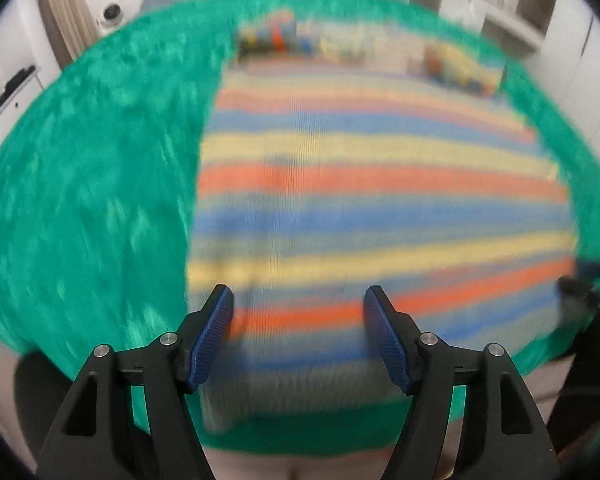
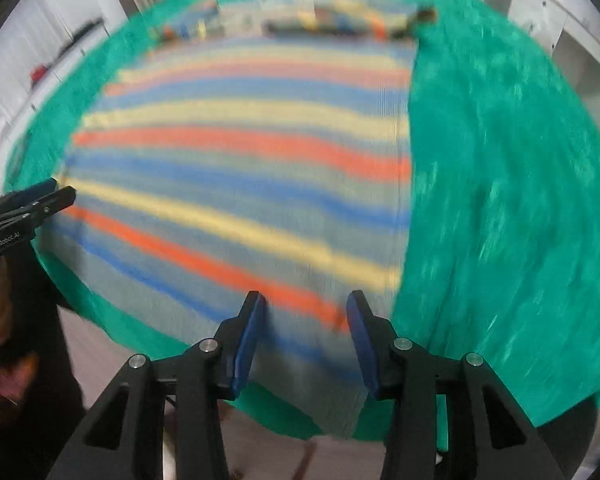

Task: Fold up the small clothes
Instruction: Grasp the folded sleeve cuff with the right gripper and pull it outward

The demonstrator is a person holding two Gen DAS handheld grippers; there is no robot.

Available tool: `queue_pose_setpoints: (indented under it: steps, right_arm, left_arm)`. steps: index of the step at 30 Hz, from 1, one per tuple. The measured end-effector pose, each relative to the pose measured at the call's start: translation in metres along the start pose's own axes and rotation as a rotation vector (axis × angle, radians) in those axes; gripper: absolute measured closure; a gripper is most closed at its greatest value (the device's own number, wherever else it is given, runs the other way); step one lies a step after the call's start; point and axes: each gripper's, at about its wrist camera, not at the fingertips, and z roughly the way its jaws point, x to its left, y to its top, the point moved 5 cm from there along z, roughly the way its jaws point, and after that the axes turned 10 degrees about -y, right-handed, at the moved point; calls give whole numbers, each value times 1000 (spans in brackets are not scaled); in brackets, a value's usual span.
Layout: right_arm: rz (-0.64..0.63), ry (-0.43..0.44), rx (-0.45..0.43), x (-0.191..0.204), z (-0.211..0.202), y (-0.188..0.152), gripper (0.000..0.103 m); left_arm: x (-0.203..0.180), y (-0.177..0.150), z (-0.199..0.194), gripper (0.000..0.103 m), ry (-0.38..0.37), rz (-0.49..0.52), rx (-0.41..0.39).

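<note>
A striped knit garment (image 1: 360, 184) in blue, yellow, orange and grey lies flat on a green fuzzy cover (image 1: 92, 184). It also shows in the right wrist view (image 2: 240, 184). My left gripper (image 1: 298, 300) is open and empty above the garment's near left part. My right gripper (image 2: 306, 304) is open and empty above the garment's near right corner. The left gripper (image 2: 56, 194) also shows at the left edge of the right wrist view, beside the garment's left edge. Both views are motion-blurred.
The green cover (image 2: 500, 200) drapes over a rounded surface with its near edge (image 1: 300, 432) just below the garment. White shelving (image 1: 532, 12) stands at the back right. A curtain (image 1: 68, 20) hangs at the back left.
</note>
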Motion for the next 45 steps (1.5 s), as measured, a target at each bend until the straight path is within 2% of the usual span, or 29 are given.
queue_pose_setpoints:
  steps: [2,4,6,9,10,11,13,14,15,18,20,24,25,27,28,30,31,34,37,39,41,45]
  right_arm:
    - [-2,0,10,0,1,-13,59]
    - [0,8,61,-3,-3,-23,59]
    - [-7,7,85,-9,-13,-26,59]
    - [-43,-25,1,-26,-55,-2,59]
    - [-57,-39,-38,-32,-70,12,56]
    - [-75,-60,-83,-36,-84,31,49]
    - [-129,-127,-193,-43,-109,73,35]
    - [-171,-159,-246,-41,-116,96,31]
    - [-207,-171,-273,-36,-117,112,30]
    - [-383,-119,-316,5,-84,168,30]
    - [-438,-84,-312,27,-51,190,30]
    - [-455,-81,-277,54,25,227,31]
    - [-436,-95,-263,52,43,235,35]
    - [-347,-82,-246,38,58,244,73]
    - [-252,-58,-238,21,60,250,91]
    - [-32,-11,-283,-36,41,258,91]
    - [37,-19,-301,-62,32,258,91]
    - [280,-78,-313,-167,12,242,91]
    - [473,-170,-253,-261,15,210,91]
    - [521,-180,-179,-290,33,190,91]
    - [588,-134,-133,-305,52,172,91]
    - [699,-38,-137,-310,66,153,91]
  left_arm:
    - [-2,-17,4,32,1,41,40]
    - [-6,-23,-5,32,-1,79,61]
    - [-9,-19,-23,32,5,109,25]
    - [-4,1,-59,20,35,112,-113]
    - [0,10,-69,15,46,93,-166]
    - [6,21,-77,14,53,66,-217]
    - [17,37,-83,13,58,2,-275]
    - [21,42,-79,13,60,-28,-278]
    - [24,44,-78,13,61,-55,-275]
    - [31,43,-71,13,52,-132,-256]
    - [32,37,-67,13,60,-134,-242]
    - [38,18,-67,13,113,-124,-198]
    - [41,13,-66,13,120,-133,-184]
    - [49,5,-61,13,126,-158,-152]
    - [54,1,-58,13,128,-177,-137]
    - [59,-4,-59,13,124,-200,-130]
    - [60,-5,-58,13,121,-209,-132]
    - [59,-4,-57,13,108,-213,-134]
    - [50,1,-51,13,88,-199,-128]
    - [41,6,-49,14,75,-185,-122]
    - [31,11,-50,14,68,-165,-122]
    - [19,17,-57,14,74,-133,-139]
